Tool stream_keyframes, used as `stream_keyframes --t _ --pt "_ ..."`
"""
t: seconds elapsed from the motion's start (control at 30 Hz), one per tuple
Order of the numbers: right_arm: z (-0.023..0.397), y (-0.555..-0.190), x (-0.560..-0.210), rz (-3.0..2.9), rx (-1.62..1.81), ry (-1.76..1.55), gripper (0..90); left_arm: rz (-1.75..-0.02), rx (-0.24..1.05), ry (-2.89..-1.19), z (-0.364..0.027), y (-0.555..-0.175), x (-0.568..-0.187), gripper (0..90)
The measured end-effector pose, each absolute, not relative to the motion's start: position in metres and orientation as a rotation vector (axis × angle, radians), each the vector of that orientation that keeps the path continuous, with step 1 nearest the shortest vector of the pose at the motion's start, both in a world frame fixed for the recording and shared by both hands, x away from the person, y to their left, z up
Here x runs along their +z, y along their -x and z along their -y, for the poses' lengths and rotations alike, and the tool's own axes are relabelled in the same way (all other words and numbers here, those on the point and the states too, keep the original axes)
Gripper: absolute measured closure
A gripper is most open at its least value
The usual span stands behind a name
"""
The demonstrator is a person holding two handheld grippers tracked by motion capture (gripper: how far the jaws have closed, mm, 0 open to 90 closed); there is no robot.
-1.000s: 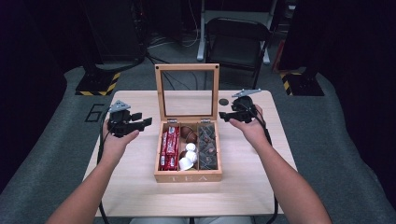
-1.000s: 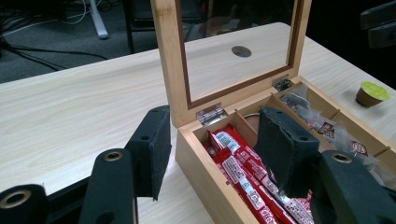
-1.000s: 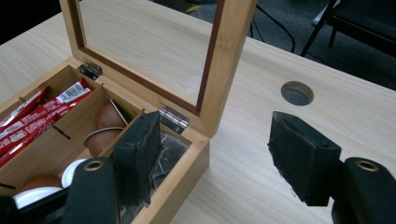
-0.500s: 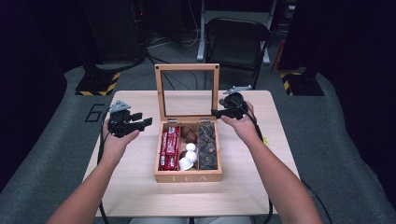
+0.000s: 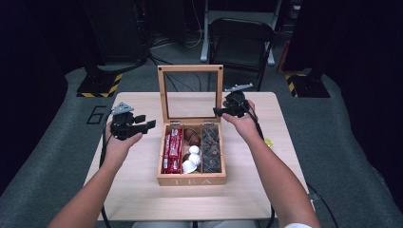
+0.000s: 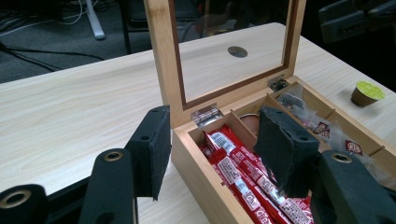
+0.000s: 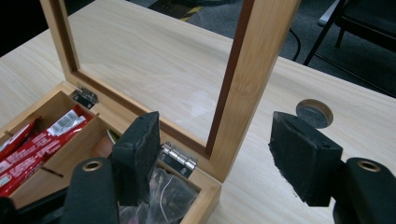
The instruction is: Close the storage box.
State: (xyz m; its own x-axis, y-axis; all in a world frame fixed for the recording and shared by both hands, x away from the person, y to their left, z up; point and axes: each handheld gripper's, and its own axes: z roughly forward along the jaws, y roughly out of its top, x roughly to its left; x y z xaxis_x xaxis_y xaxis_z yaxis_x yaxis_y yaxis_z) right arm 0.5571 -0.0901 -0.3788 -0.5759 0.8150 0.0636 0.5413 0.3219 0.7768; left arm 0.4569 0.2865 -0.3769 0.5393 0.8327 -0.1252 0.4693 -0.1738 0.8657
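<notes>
Straddling the upright lid (image 7: 252, 70) edge, the right hand-held gripper (image 7: 215, 154) gapes (nothing clamped) beside the tea box (image 5: 191, 179), poised to close it; the left hand-held gripper (image 6: 210, 144) hovers agape

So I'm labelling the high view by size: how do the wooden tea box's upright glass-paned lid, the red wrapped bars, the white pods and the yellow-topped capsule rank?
Largest to smallest:
1. Glass-paned wooden lid
2. Red wrapped bars
3. White pods
4. Yellow-topped capsule, partly hidden behind the forearm, so unsure.
</notes>
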Motion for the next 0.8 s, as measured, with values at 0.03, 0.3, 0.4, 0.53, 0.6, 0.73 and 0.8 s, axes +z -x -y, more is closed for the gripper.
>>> stream_keyframes --t 0.03,0.3,0.4,0.53,0.6,0.73,0.8 --pt "0.090 -0.560 -0.379 -2.251 1.121 -1.201 33.3 -1.075 0.473 -1.817 -0.286 -0.457 -0.377 44.9" --pt "0.084 -0.571 -0.387 -2.244 1.090 -1.222 32.6 -1.075 0.474 -1.818 -0.286 -0.457 -0.377 44.9" --pt "0.084 -0.574 -0.387 -2.227 1.088 -1.247 32.3 -1.074 0.470 -1.824 -0.286 -0.457 -0.377 45.0" --pt "0.086 -0.579 -0.389 -2.224 1.083 -1.241 32.0 -1.075 0.469 -1.825 -0.285 -0.457 -0.378 44.9" --pt "0.086 -0.581 -0.390 -2.222 1.100 -1.248 32.1 -1.076 0.470 -1.825 -0.285 -0.457 -0.377 44.9" --pt "0.085 -0.584 -0.392 -2.235 1.119 -1.223 32.4 -1.080 0.473 -1.829 -0.286 -0.457 -0.377 45.0" --pt "0.083 -0.584 -0.393 -2.240 1.138 -1.225 32.5 -1.083 0.470 -1.830 -0.286 -0.457 -0.377 44.9"
